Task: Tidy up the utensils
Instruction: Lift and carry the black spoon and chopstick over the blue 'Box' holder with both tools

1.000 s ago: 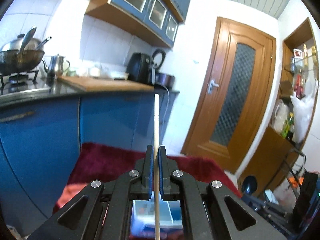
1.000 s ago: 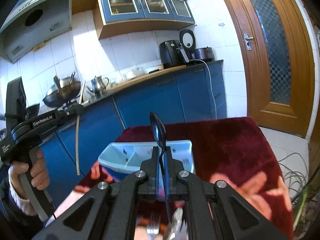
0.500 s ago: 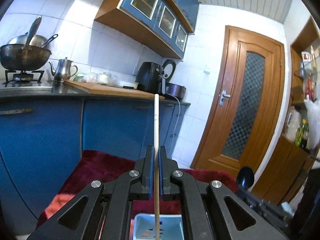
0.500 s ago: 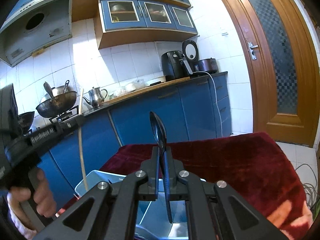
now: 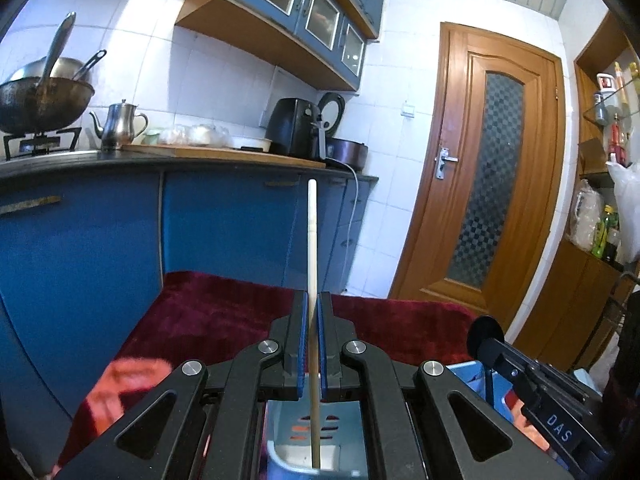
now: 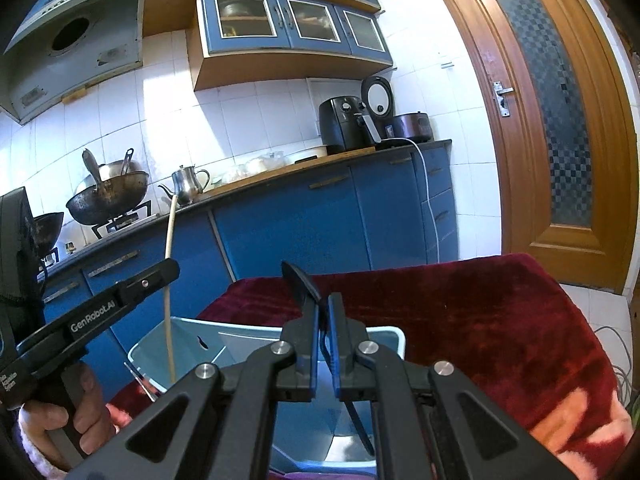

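Now the left gripper, tilted slightly downward, clamps an upright chopstick whose lower end dips into the pale-blue bin; beside it, the right gripper pinches a black spoon over the same bin.

Both wrist views low, close over pale blue bin, facing blue counter cabinets. Shared: cabinets, wooden door, red cloth.
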